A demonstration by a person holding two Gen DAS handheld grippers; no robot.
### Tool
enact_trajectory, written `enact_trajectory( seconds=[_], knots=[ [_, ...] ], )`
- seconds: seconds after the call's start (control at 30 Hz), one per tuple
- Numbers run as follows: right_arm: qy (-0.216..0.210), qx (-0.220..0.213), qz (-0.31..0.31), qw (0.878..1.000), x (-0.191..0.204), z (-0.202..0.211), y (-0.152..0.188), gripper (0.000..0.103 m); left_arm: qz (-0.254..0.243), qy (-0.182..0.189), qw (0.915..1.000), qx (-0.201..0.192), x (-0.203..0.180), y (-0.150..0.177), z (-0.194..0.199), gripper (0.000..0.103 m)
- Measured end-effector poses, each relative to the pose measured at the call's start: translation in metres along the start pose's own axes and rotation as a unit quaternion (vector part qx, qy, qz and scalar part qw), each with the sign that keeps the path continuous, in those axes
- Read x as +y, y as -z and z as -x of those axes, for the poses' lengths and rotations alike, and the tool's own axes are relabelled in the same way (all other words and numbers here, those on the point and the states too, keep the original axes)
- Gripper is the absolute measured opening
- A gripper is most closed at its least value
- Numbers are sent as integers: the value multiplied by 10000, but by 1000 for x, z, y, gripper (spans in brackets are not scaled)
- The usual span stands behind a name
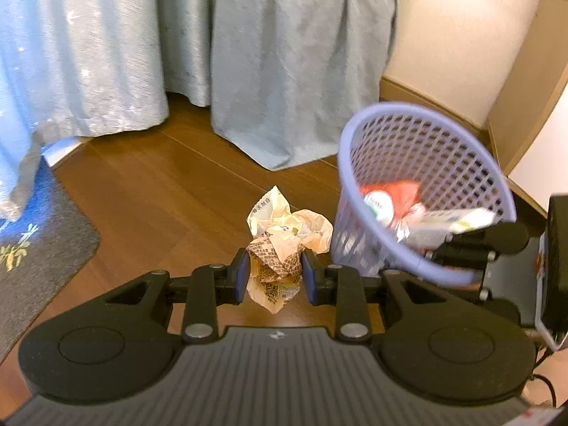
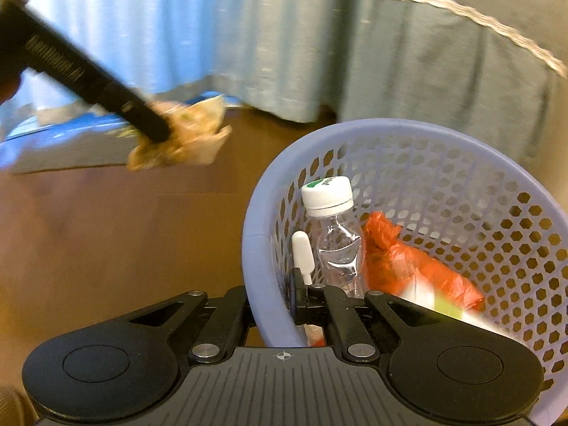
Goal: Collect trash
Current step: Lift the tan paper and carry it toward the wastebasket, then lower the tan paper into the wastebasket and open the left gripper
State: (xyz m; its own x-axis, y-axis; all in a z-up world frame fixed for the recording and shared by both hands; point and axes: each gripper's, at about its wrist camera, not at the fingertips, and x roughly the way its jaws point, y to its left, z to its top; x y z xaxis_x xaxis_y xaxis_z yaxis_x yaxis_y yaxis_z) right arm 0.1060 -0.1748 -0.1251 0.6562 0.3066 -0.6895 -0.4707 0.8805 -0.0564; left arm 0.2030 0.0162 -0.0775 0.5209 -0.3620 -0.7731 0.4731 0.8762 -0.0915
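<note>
Left wrist view: crumpled wrapper (image 1: 280, 248) is pinched in left gripper (image 1: 274, 277); basket (image 2: 255, 248) rim is clamped by fully closed right gripper (image 2: 293, 294).

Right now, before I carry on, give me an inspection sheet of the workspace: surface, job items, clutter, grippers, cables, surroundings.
Surface: brown wooden floor, bare around the basket.
Job's things: crumpled wrapper held clear of the floor; lilac mesh basket tilted, holding a capped clear bottle, an orange bag and a white applicator.
Clutter: nothing seen loose on the floor.
Grippers: left gripper shut on the wrapper; right gripper shut on the basket's rim.
Cables: a dark lead at the left view's lower right edge.
Surroundings: blue curtains, grey-blue mat, cream wall.
</note>
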Motion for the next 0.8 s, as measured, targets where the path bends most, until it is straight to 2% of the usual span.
enact_trajectory(
  seconds=[0.13, 0.33, 0.47, 0.6, 0.67, 0.7, 0.73, 0.8],
  knots=[
    [-598, -25, 380, 9975, 18, 4, -2, 1, 62, -66, 9999, -78, 7, 0, 21, 26],
    [-1611, 168, 1160, 9800, 42, 12, 5, 1, 100, -18, 9999, -123, 4, 2, 46, 26],
    [-1682, 316, 1477, 9741, 45, 14, 10, 1, 22, 138, 9998, -124, -8, 0, 51, 26],
    [-1443, 457, 1779, 9723, 48, 15, 19, 2, -67, 299, 9995, -111, -22, -2, 45, 26],
    [-1311, 540, 1863, 9722, 52, 12, 21, 7, -138, 366, 9992, -77, -28, -4, 39, 26],
    [-1237, 571, 1862, 9730, 51, 8, 19, 17, -176, 395, 9990, -59, -31, -4, 36, 26],
    [-1186, 596, 1831, 9741, 49, 7, 19, 32, -209, 424, 9989, -42, -33, -6, 33, 26],
    [-1123, 613, 1780, 9757, 48, 8, 24, 50, -267, 464, 9986, -9, -38, -8, 27, 26]
  ],
)
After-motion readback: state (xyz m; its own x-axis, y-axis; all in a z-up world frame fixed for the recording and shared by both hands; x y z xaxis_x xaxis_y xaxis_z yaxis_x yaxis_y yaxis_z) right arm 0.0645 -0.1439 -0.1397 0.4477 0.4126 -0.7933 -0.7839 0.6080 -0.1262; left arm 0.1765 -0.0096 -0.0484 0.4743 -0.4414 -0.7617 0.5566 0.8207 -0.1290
